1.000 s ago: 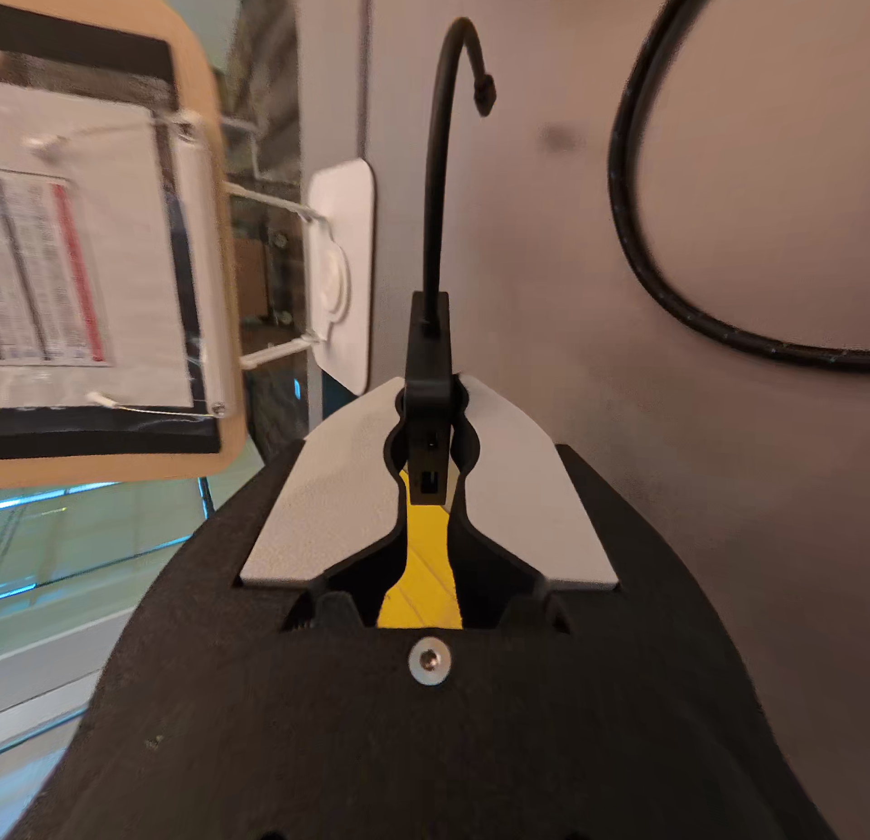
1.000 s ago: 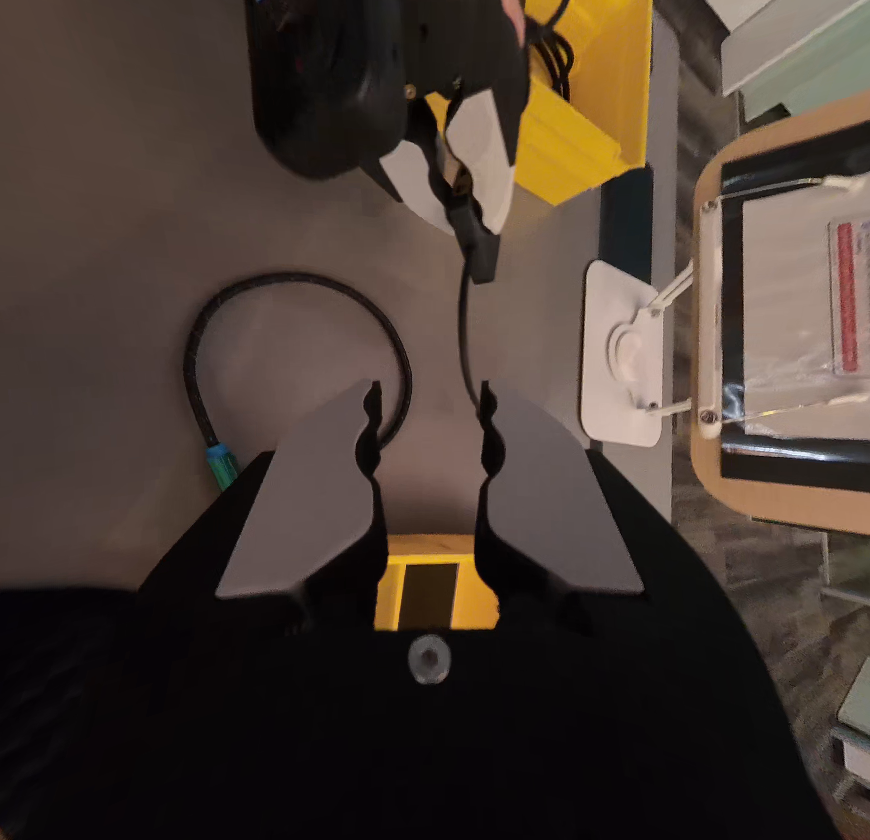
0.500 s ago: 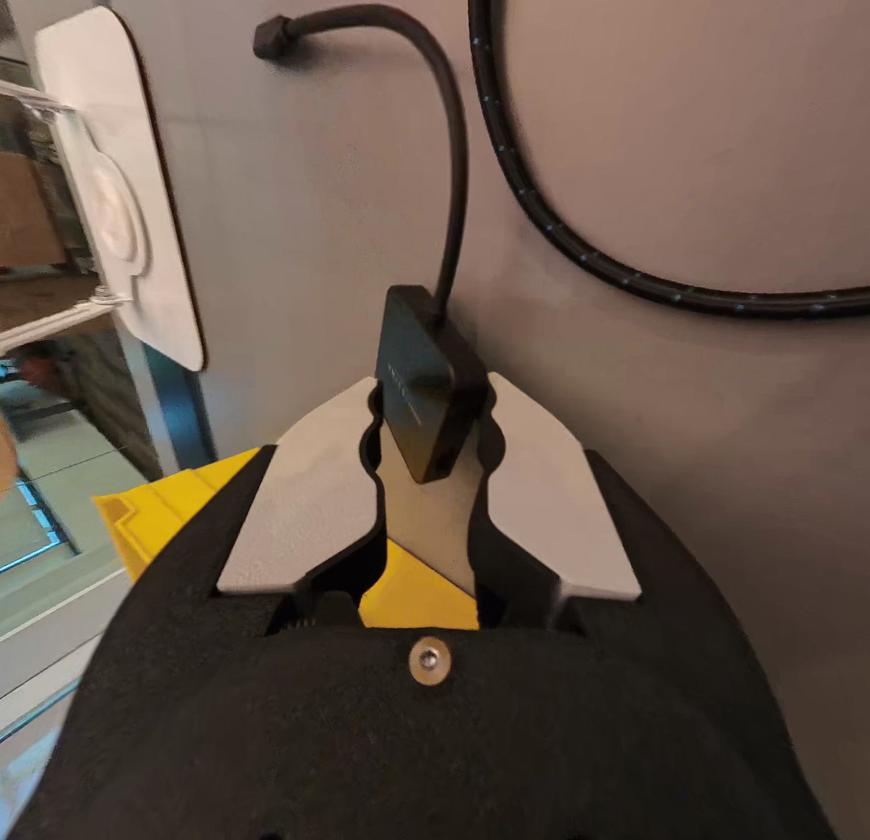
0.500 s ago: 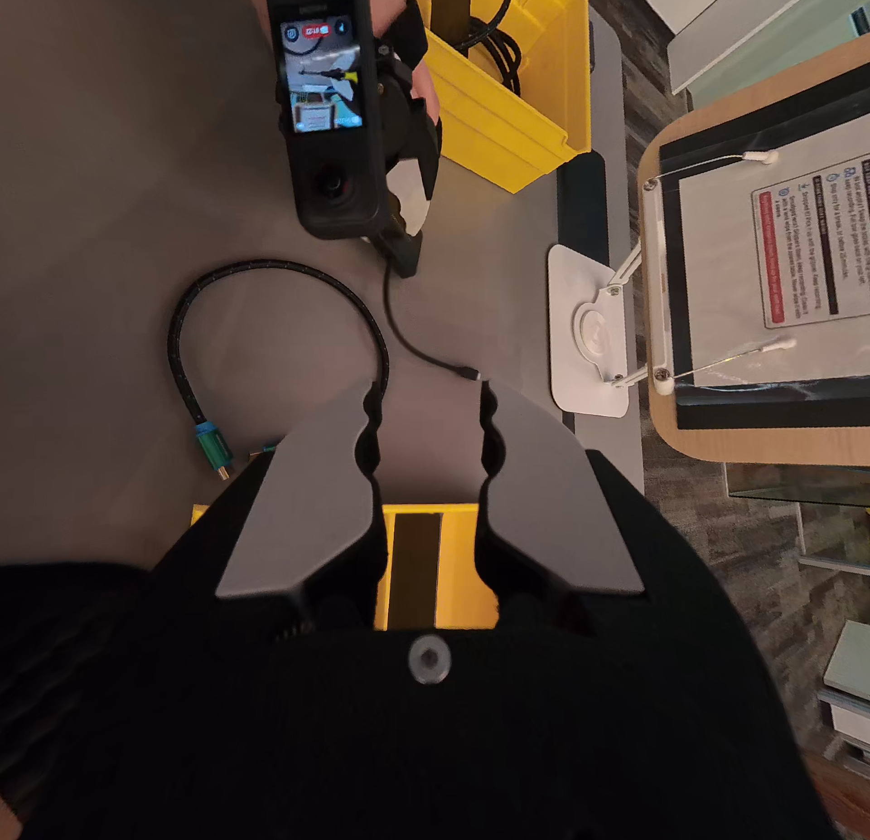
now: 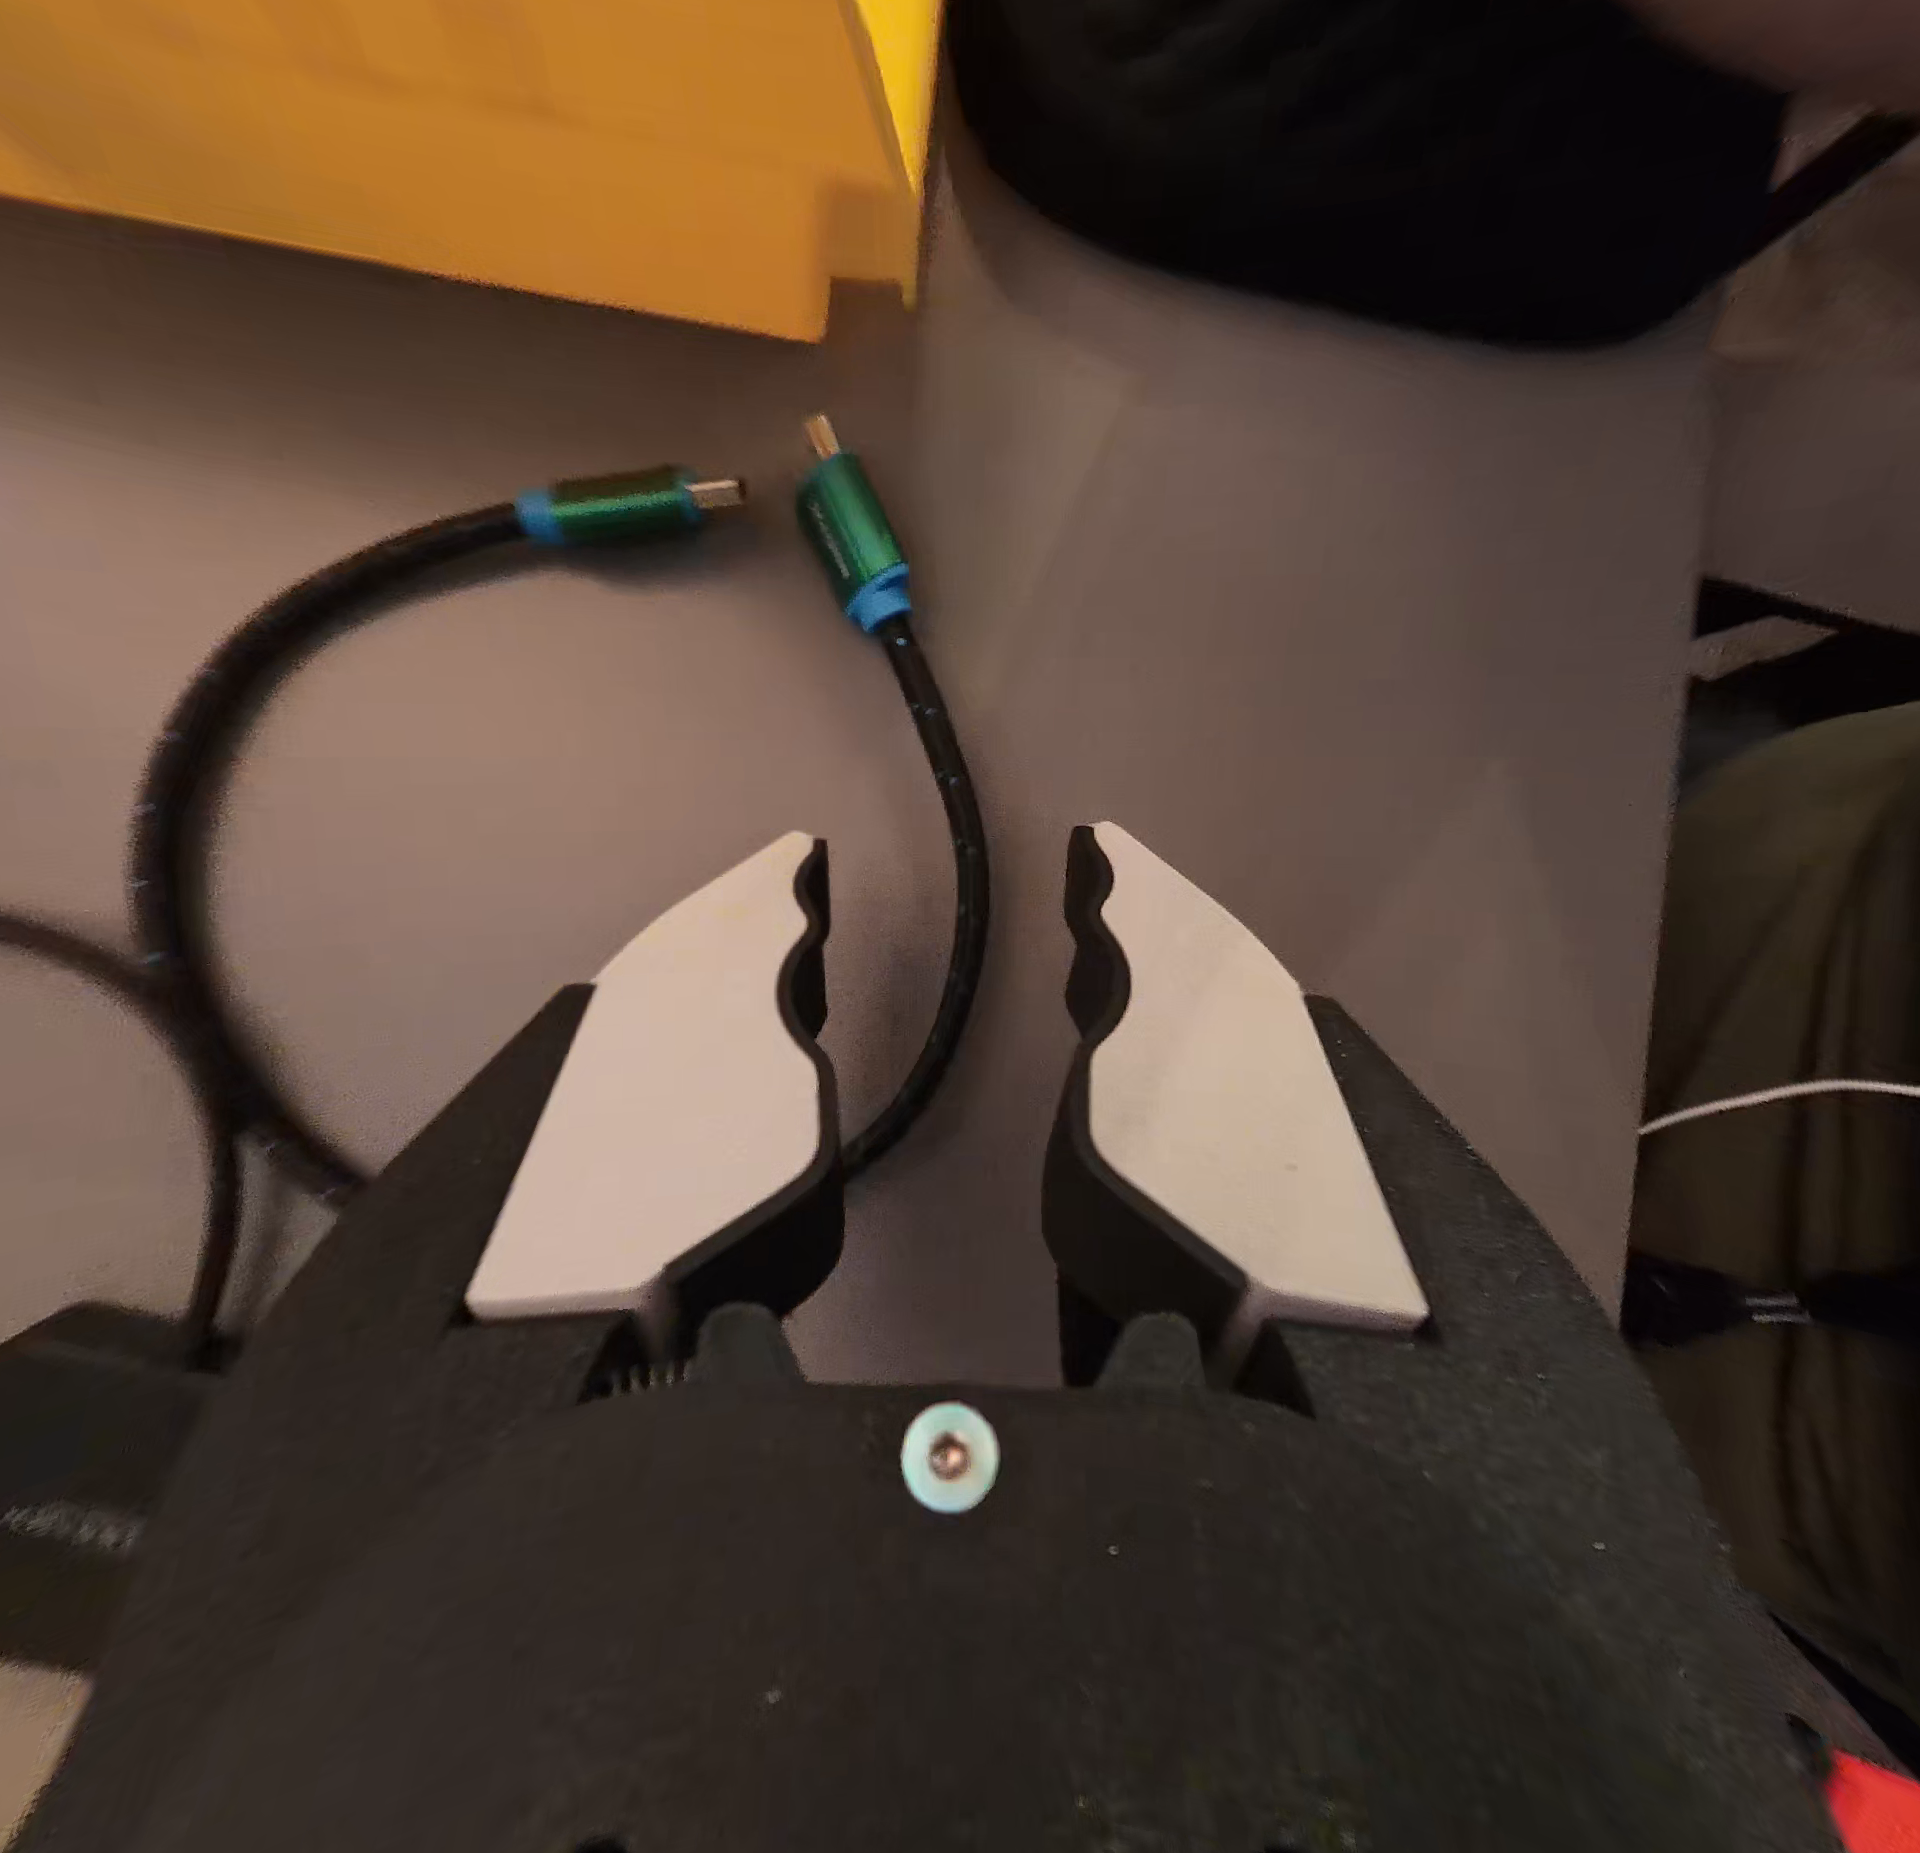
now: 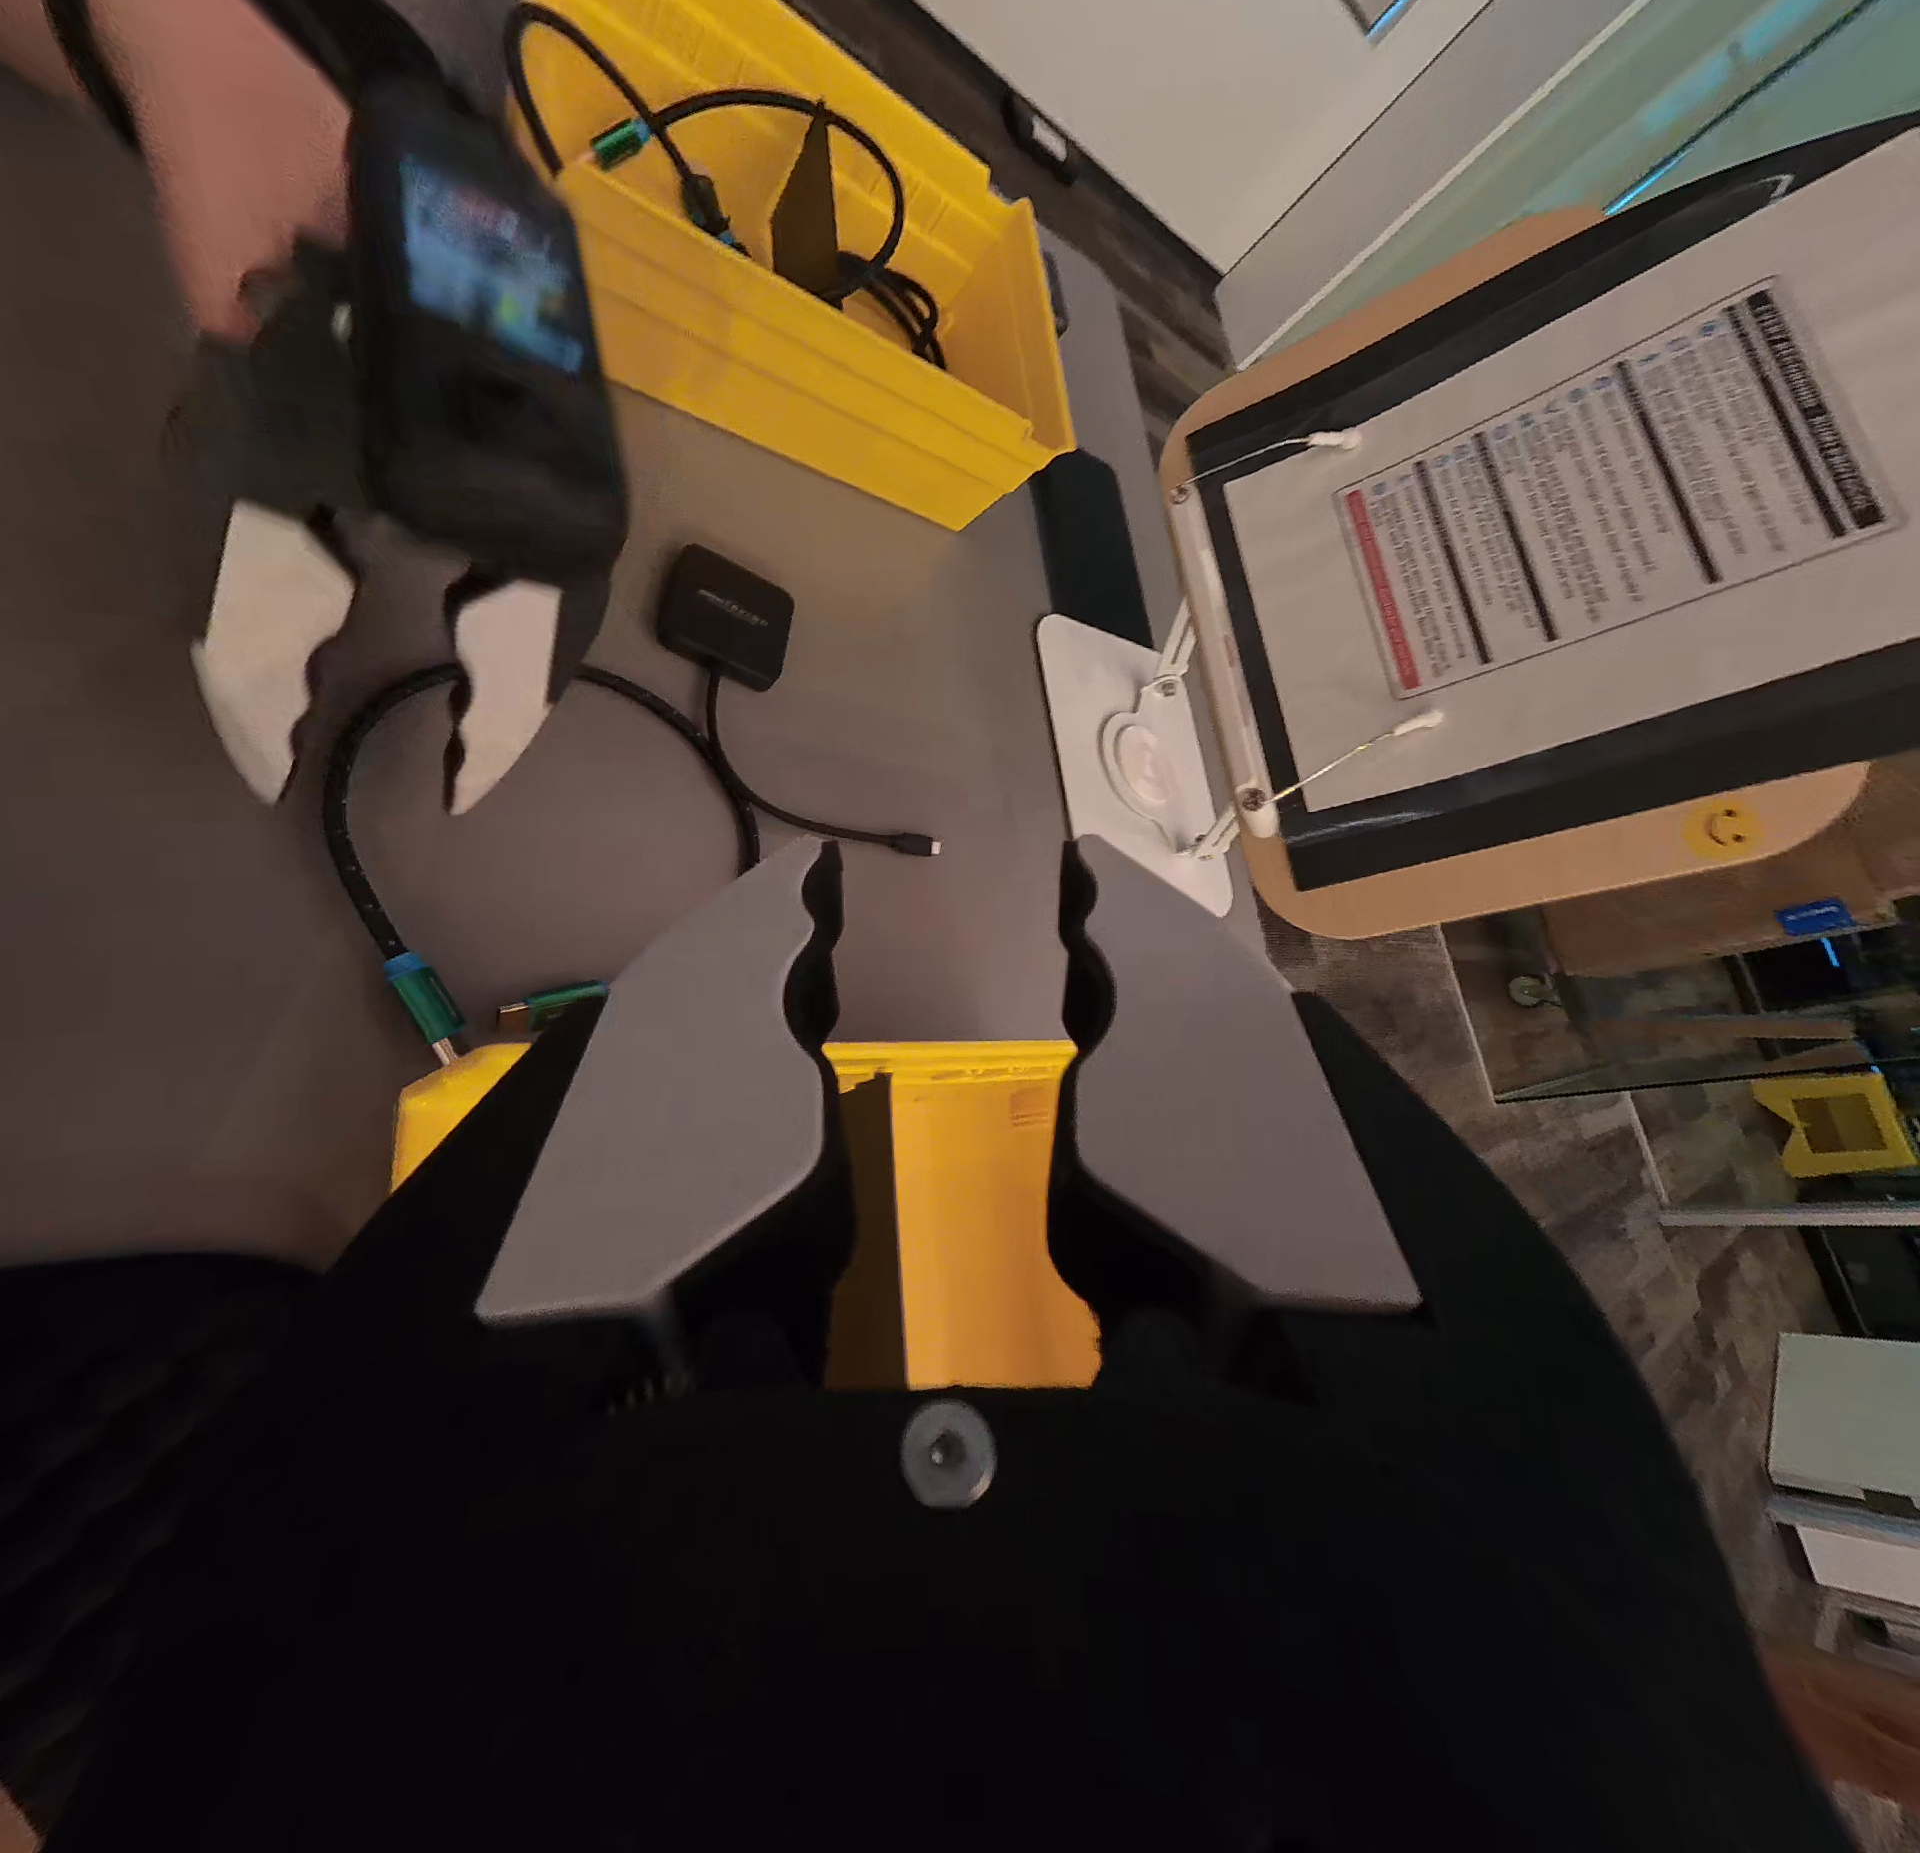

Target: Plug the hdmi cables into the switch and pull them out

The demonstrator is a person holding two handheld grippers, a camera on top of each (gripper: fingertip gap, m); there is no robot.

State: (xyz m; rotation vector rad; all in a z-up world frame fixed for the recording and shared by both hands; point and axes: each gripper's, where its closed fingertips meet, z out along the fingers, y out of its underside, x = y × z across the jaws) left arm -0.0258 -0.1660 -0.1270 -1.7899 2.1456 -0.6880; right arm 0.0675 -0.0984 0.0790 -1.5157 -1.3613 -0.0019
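A printed sheet [image 6: 1600, 515] with black and red lines of text sits on a tan-edged stand at two o'clock in the right wrist view; the small black switch [image 6: 725, 614] carries a faint line of lettering on its top, too small to make out.

My left gripper [image 5: 945, 847] is wide open and holds nothing. The braided black cable [image 5: 961, 930] runs on the grey table [image 5: 1299, 660] through the gap between its fingers, touching neither that I can see. The cable's two green plugs [image 5: 852, 536] lie at twelve o'clock, tips close together, below a yellow bin [image 5: 416, 120].

My right gripper [image 6: 943, 853] is also wide open and empty, above another yellow bin [image 6: 966, 1221]. The switch lies on the table at eleven o'clock, unplugged, its thin lead [image 6: 821, 827] trailing toward my fingertips.
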